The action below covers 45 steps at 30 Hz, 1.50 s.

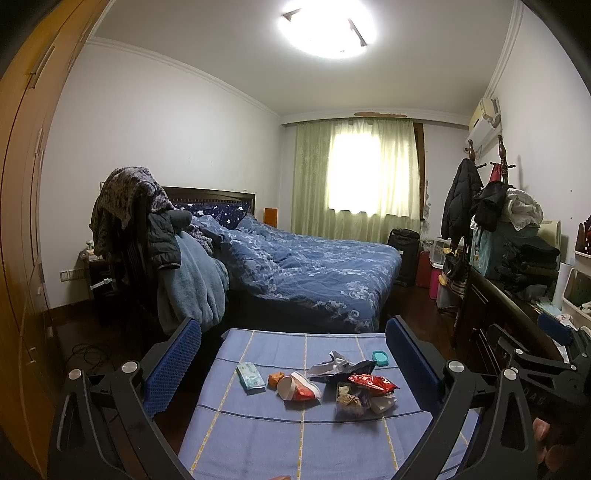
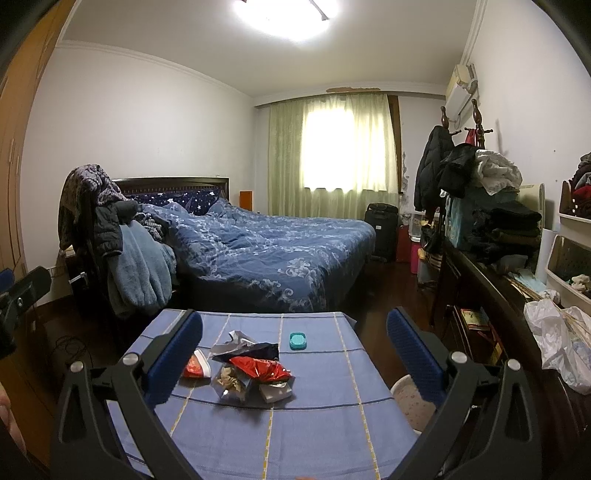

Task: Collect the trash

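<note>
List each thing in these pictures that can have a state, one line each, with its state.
Left gripper: open, empty.
Right gripper: open, empty.
Paper cup: tipped on its side.
Red wrapper: crumpled, on the table.
Teal box: lid shut.
Curtains: drawn.
Ceiling light: on.

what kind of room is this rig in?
A lived-in home bedroom, most likely. An unmade bed with blue bedding sits under a curtained window, clothes hang on a coat rack, and snack wrappers litter a small cloth-covered table.
</note>
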### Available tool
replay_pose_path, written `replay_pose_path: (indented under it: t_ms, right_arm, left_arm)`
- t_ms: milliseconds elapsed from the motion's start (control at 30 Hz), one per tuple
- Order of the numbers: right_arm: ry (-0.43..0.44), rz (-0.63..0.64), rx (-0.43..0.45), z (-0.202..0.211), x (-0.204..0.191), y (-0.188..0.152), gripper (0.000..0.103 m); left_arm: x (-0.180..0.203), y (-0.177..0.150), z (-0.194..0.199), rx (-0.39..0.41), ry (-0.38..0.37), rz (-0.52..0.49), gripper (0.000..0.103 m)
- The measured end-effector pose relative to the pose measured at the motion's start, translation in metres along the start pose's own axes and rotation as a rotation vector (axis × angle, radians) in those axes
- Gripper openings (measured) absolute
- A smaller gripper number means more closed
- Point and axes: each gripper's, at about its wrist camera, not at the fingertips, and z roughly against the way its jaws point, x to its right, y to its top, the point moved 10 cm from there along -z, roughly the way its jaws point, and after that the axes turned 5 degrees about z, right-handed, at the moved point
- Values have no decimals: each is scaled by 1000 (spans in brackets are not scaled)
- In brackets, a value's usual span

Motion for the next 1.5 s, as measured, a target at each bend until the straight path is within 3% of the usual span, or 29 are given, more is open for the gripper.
replay_pose_path:
  t_ms: [1300,1500]
  right_arm:
    - [5,11,-42,-10,-4,-8,100]
    - [-2,19,-90,-29,-5,-25,100]
  left_arm:
    - [-3,-3,-4,-14,5,1,99]
    - [-17,-32,-29,-86,55,18,99]
